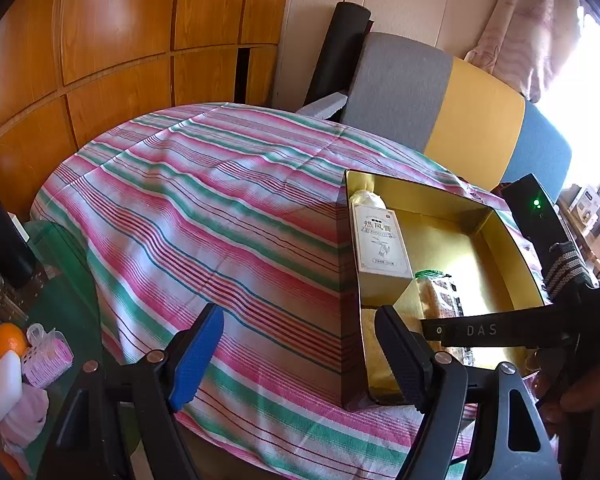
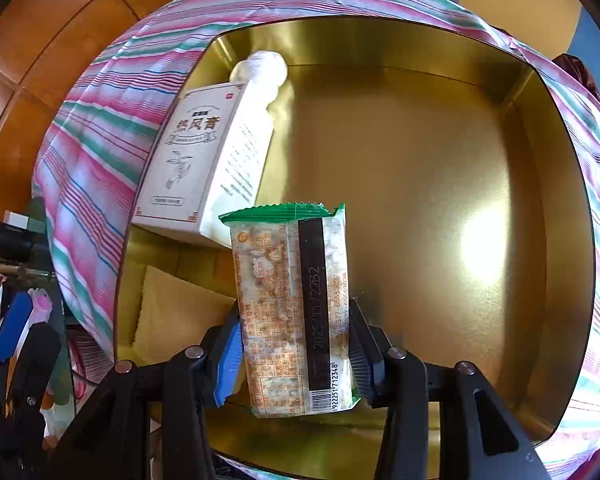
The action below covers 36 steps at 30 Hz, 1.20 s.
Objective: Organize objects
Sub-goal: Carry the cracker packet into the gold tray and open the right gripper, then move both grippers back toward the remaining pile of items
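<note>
A gold tin box (image 2: 540,184) sits on the striped cloth; it also shows at the right of the left wrist view (image 1: 500,236). Inside lie a white carton with Chinese print (image 2: 196,156) (image 1: 380,240), a white wrapped item (image 2: 264,66) behind it, and a yellow sponge (image 2: 176,308). My right gripper (image 2: 296,344) is shut on a green-topped snack packet (image 2: 292,308) and holds it above the box floor. My left gripper (image 1: 300,356) is open and empty over the cloth, just left of the box. The right gripper's arm (image 1: 500,330) shows over the box.
The striped cloth (image 1: 204,208) covers a round table. A glass side table (image 1: 60,280) at the left holds an orange (image 1: 8,340), pink rollers (image 1: 48,356) and a white block. A sofa (image 1: 460,104) and wooden wall panels (image 1: 100,40) stand behind.
</note>
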Each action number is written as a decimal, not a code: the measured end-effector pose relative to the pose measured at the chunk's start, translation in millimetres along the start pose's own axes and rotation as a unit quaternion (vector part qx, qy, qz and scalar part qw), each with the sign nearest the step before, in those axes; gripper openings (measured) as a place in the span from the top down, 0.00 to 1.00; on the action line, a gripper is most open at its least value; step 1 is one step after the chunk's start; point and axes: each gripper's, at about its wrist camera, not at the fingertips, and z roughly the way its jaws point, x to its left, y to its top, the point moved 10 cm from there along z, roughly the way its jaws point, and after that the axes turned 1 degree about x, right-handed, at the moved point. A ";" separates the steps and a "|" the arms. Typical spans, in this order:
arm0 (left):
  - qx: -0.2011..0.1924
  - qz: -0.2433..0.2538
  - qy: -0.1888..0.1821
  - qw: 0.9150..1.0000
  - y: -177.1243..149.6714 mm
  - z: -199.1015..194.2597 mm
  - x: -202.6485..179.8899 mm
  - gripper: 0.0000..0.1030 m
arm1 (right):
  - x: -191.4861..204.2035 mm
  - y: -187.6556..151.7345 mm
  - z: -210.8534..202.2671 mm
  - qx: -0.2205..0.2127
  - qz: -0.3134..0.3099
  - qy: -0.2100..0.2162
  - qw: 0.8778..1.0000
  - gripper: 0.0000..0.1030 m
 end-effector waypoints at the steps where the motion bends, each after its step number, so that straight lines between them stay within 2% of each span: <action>1: 0.000 0.000 0.000 1.000 0.0 -0.1 -0.2 0.24 | 0.9 0.8 1.4 0.001 0.002 -0.002 1.000 0.55; 8: -0.002 0.003 -0.001 1.000 -0.2 -0.3 -3.4 0.24 | 1.5 0.7 2.2 0.000 0.011 -0.005 1.000 0.54; 15: -0.008 0.002 0.005 1.000 2.3 -3.8 -2.7 0.24 | -4.1 -3.0 -4.7 -0.012 0.035 0.026 0.999 0.53; 22: -0.018 0.011 0.008 1.000 7.3 -9.8 -9.6 0.24 | -20.1 -7.4 -41.3 -0.073 0.028 0.052 0.996 0.46; 30: -0.027 0.048 0.005 0.998 12.1 -17.4 -38.5 0.23 | -55.4 -9.5 -91.5 -0.182 -0.007 0.000 0.983 0.37; 36: -0.030 0.086 -0.007 0.996 12.6 -21.0 -73.4 0.21 | -113.2 -21.1 -129.9 -0.237 0.009 -0.038 0.971 0.31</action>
